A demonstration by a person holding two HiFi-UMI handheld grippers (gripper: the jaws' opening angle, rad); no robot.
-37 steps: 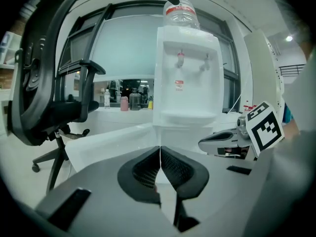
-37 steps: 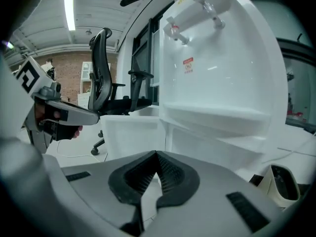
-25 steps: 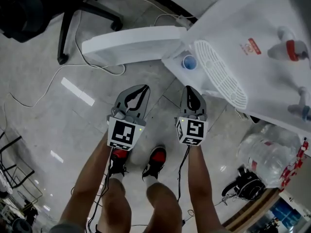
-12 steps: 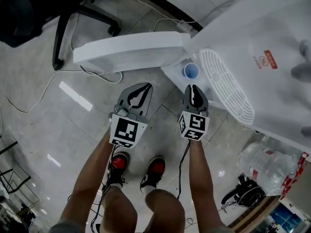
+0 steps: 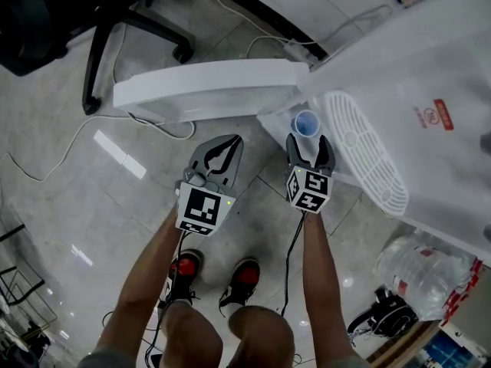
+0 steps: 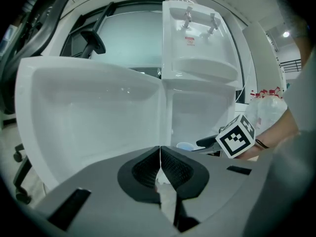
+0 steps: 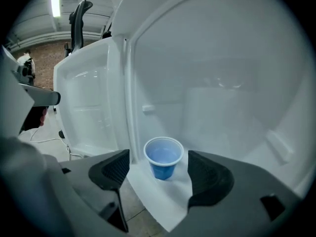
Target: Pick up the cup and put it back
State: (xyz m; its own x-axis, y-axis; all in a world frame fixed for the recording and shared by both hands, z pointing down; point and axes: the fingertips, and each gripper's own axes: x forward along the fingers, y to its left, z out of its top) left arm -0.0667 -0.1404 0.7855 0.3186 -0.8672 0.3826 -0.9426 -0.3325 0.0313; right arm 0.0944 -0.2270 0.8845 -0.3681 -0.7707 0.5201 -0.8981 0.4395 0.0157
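The blue cup (image 7: 163, 157) is seen upright on the open white cabinet's (image 7: 222, 83) floor, at twelve o'clock of the right gripper (image 7: 159, 168). That gripper's jaws have just been opened wide, and the cup seems untouched by them. The left gripper (image 6: 159, 154), at its nine o'clock, is closed on nothing.

Grey left tongs (image 5: 230, 141), right tongs (image 5: 310, 144), black-and-white marker cubes (image 5: 205, 208), red-black shoes (image 5: 244, 276)
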